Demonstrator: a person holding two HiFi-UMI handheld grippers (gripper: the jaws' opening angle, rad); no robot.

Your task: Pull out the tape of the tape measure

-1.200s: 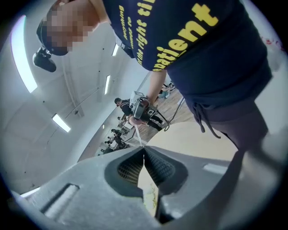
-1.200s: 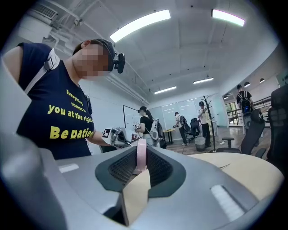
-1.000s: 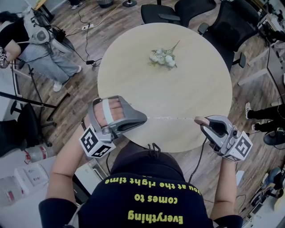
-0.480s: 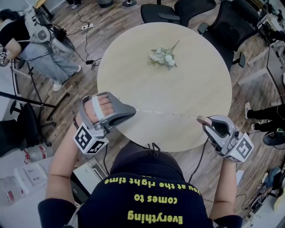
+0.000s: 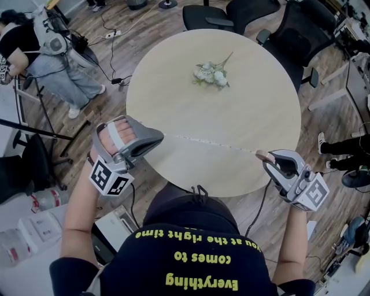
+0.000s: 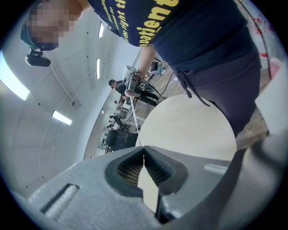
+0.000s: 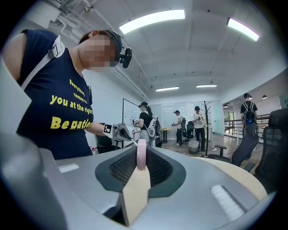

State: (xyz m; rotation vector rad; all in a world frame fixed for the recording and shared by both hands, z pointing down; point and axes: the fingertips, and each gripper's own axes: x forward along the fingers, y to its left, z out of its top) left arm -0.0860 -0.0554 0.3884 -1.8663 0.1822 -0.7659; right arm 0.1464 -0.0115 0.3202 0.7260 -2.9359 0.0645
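A thin white tape [image 5: 211, 143] stretches taut above the near part of the round table [image 5: 243, 104], from one gripper to the other. My left gripper [image 5: 161, 137] is shut on the tape's free end; in the left gripper view the tape [image 6: 134, 123] runs from the closed jaws [image 6: 143, 155] toward the far gripper. My right gripper [image 5: 261, 155], beyond the table's right near edge, is shut on the small pink tape measure case [image 7: 141, 154], which stands upright between the pads.
A bunch of white flowers [image 5: 212, 74] lies on the far side of the table. Black office chairs [image 5: 248, 14] stand behind it. A seated person [image 5: 52, 63] and cables are at the far left. My own body is close below the table edge.
My left gripper has moved left and slightly up, away from the right one, and the drawn-out tape has grown longer. The right gripper has barely moved.
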